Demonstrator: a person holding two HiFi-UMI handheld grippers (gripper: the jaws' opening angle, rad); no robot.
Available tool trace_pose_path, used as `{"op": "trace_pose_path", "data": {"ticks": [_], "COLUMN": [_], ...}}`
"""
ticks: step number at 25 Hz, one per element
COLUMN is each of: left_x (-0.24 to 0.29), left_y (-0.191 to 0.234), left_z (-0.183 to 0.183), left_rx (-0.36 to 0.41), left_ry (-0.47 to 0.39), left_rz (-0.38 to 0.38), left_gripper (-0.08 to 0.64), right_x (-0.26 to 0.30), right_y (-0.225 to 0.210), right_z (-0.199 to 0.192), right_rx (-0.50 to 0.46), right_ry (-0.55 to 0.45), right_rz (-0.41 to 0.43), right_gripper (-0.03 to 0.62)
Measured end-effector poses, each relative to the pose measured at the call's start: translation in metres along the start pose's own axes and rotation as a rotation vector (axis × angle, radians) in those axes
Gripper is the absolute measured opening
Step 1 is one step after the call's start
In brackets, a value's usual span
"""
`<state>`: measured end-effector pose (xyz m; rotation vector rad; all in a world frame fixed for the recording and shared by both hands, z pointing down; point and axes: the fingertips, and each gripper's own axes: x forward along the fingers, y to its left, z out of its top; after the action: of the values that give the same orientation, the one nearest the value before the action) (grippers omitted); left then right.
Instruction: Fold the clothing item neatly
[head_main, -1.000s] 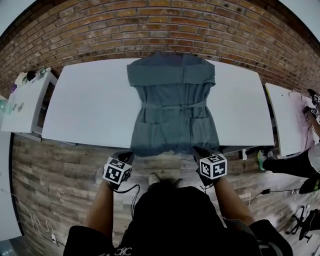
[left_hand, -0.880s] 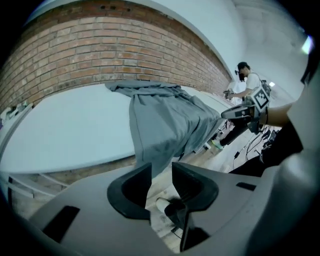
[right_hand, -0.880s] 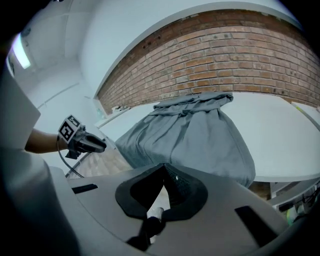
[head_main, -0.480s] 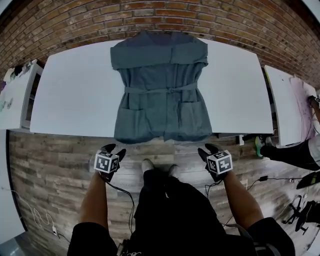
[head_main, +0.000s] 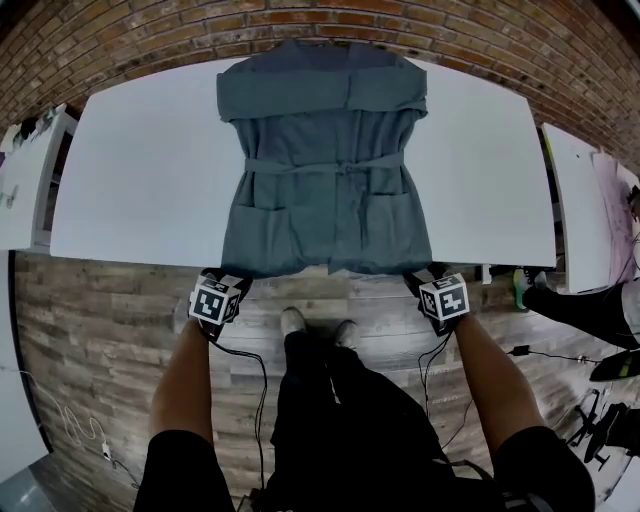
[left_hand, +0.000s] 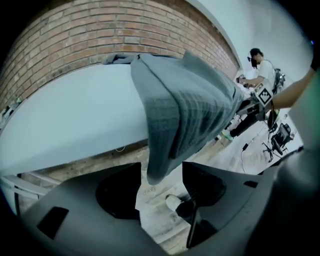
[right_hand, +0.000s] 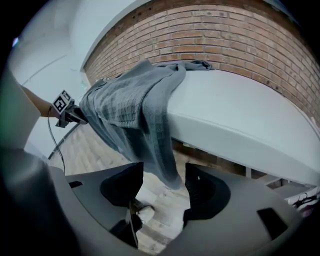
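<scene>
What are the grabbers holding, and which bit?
Nothing yet. The left gripper and right gripper have just been opening; a bottom corner of the grey robe hangs between each pair of jaws, unpinched.

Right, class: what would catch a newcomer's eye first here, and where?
A grey belted garment lies flat on the white table, its hem hanging over the near edge. The left gripper and right gripper flank that hem; their jaws have just been opening, a hem corner between each pair.

White table (head_main: 140, 190), grey robe (head_main: 325, 170) spread flat across its middle, hem overhanging the near edge
</scene>
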<state>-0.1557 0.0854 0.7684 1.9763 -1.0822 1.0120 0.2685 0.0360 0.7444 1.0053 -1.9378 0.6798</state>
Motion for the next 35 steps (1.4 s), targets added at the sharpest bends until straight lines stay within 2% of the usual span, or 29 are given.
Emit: {"op": "trace_pose_path", "data": {"ticks": [5,6,7,9,10,20,24,28,31,35], "left_x": [0.015,0.016,0.017,0.013,0.010,-0.026,-0.052,-0.082,-0.100,-0.121], "left_y": [0.002,0.000,-0.001,0.002,0.004,-0.037,-0.059,-0.084,-0.096,-0.104], "left_z": [0.003,0.002,0.001,-0.001,-0.002,-0.010,0.008,0.026,0.039,0.066], "left_rx": [-0.065,-0.065,-0.062,-0.060,-0.064,-0.019,0.020,0.093,0.137,0.111], "left_ry": [0.017,0.020,0.021,0.020,0.021,0.003,-0.047,-0.087,-0.111,-0.182], "left_rz": [0.007,0.006,0.012,0.049,0.062,-0.025,-0.069,-0.115,-0.147,-0.207], "left_gripper": [0.239,0.234,0.203,0.060,0.008,0.005,0.005,0.005,0.005,0.005], "right_x": [0.016,0.015,0.014,0.011,0.010,-0.024,-0.049,-0.081,-0.105,-0.132], "right_y": [0.009,0.009,0.007,0.007,0.010,0.057,0.077,0.099,0.106,0.111], "right_z": [-0.004,-0.004,-0.002,0.004,0.006,0.007,0.020,0.035,0.052,0.079], "right_rx": [-0.006,-0.009,-0.021,-0.053,-0.062,-0.138,-0.173,-0.206,-0.230,-0.236], "right_ry": [0.034,0.024,0.011,-0.007,-0.010,-0.013,-0.075,-0.090,-0.115,-0.166], "right_rz": [0.029,0.017,-0.003,-0.035,-0.029,0.147,0.222,0.347,0.410,0.448], "right_gripper": [0.263,0.241,0.172,0.026,0.009,0.008,0.009,0.008,0.008,0.009]}}
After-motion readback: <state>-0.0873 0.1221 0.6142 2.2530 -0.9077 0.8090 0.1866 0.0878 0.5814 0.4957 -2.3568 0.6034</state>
